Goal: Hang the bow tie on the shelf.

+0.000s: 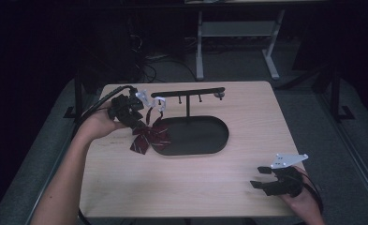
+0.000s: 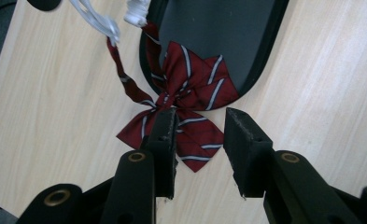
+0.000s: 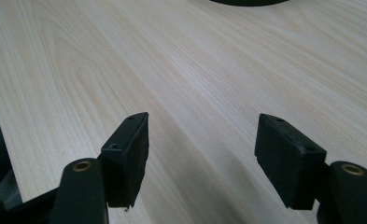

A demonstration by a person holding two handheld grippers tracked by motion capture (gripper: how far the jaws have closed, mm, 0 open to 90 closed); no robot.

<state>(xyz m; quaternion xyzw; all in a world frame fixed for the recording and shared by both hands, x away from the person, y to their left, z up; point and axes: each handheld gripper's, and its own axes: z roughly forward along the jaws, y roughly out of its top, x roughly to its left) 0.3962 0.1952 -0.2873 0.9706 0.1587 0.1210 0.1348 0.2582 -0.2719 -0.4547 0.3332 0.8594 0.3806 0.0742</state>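
A dark red bow tie (image 1: 149,137) with pale stripes lies on the table, one wing over the rim of the black oval base (image 1: 205,136). Its white strap (image 1: 156,101) runs back toward the stand. My left gripper (image 1: 141,123) hovers just over the bow from the left. In the left gripper view the bow tie (image 2: 190,88) spreads in front of the left gripper (image 2: 200,123), with its lower wing reaching into the gap; the jaws stand apart and do not press on it. My right gripper (image 1: 258,177) rests near the table's front right corner, jaws wide, and the right gripper (image 3: 202,135) has nothing between them.
The oval base carries a thin post with a black crossbar (image 1: 188,92) bearing small hooks. The wooden table (image 1: 172,187) shows bare surface across the front and right. White strap ends (image 2: 97,21) lie beside the base rim (image 2: 265,56). A desk frame stands behind the table.
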